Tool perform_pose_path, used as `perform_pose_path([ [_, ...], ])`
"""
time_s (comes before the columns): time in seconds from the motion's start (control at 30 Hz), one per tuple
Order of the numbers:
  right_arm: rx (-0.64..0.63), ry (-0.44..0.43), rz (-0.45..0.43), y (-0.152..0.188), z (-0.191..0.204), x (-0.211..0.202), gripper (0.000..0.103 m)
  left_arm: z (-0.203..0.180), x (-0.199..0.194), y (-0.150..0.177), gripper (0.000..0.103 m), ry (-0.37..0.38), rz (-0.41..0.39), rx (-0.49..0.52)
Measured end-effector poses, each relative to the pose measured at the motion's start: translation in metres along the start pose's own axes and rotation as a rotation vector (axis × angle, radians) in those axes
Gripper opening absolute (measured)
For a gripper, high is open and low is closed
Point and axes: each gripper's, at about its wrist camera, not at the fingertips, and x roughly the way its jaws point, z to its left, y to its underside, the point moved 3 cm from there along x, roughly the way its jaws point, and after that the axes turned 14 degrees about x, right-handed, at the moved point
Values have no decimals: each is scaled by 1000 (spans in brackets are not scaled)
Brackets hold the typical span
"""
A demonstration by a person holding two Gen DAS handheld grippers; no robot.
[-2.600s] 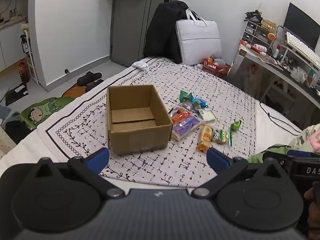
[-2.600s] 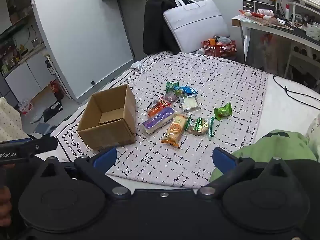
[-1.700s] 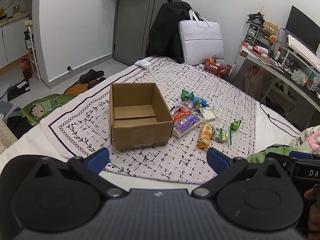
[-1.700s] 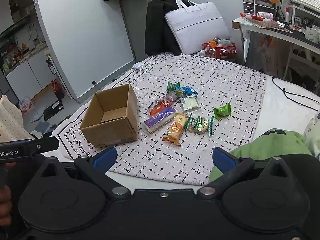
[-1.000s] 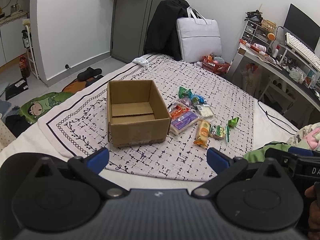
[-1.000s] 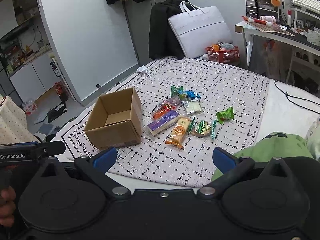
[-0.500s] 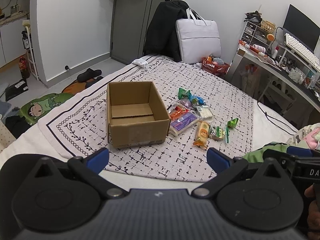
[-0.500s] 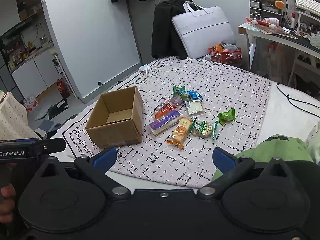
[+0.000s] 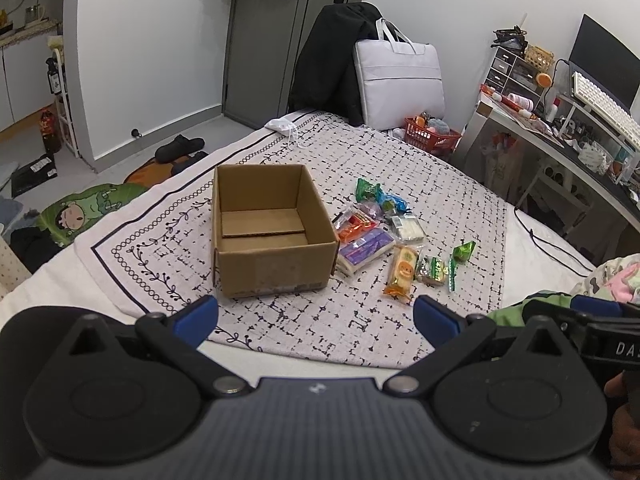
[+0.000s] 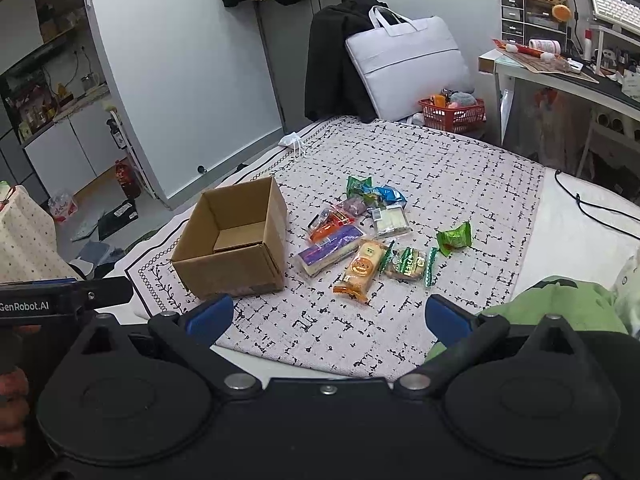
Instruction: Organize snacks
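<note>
A heap of wrapped snacks is lying on the patterned blanket (image 9: 280, 320), just to the right of an open cardboard box (image 9: 272, 228). Nearest the box, a purple packet (image 9: 365, 249) is resting almost against its right wall, with an orange-red packet (image 9: 352, 222) just behind it. An orange cake packet (image 9: 401, 271) is sitting toward the near edge of the heap, and a green-striped biscuit packet (image 9: 434, 272) is lying just beside it. A small green packet (image 9: 463, 251) is lying a little apart on the right. A clear white packet (image 9: 407, 227) and green and blue packets (image 9: 380, 196) are sitting at the far side. The box is standing upright and only its loose bottom flaps are showing inside.

The left gripper (image 9: 315, 316) is hovering over the near edge of the bed, jaws spread wide and holding nothing. The right gripper (image 10: 328, 318) is hovering likewise, jaws wide apart and empty, well short of the snacks.

Beyond the bed, a white bag (image 9: 400, 80) is leaning against a black coat (image 9: 328, 60), with a red basket (image 9: 430, 136) beside them.
</note>
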Motion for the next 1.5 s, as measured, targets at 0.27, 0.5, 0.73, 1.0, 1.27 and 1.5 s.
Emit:
perform_pose_path([
  [0.27,11,0,-14,-11,-8,6,103,-7,11,-8,103,-7,8,-12],
  [0.5,53,0,-2,-21,-20,19,101,-16,28,-16,103,-12,15,-19],
  [0.73,142,8,40,-34,-40,42,93,-29,57,-25,101,8,34,-43],
  [1.0,229,14,97,-49,-59,71,85,-42,98,-32,92,52,73,-92],
  [1.27,303,30,135,-59,-78,99,85,-50,134,-42,86,68,110,-120],
  [1.5,348,39,172,-67,-88,126,85,-65,164,-49,83,100,140,-119],
])
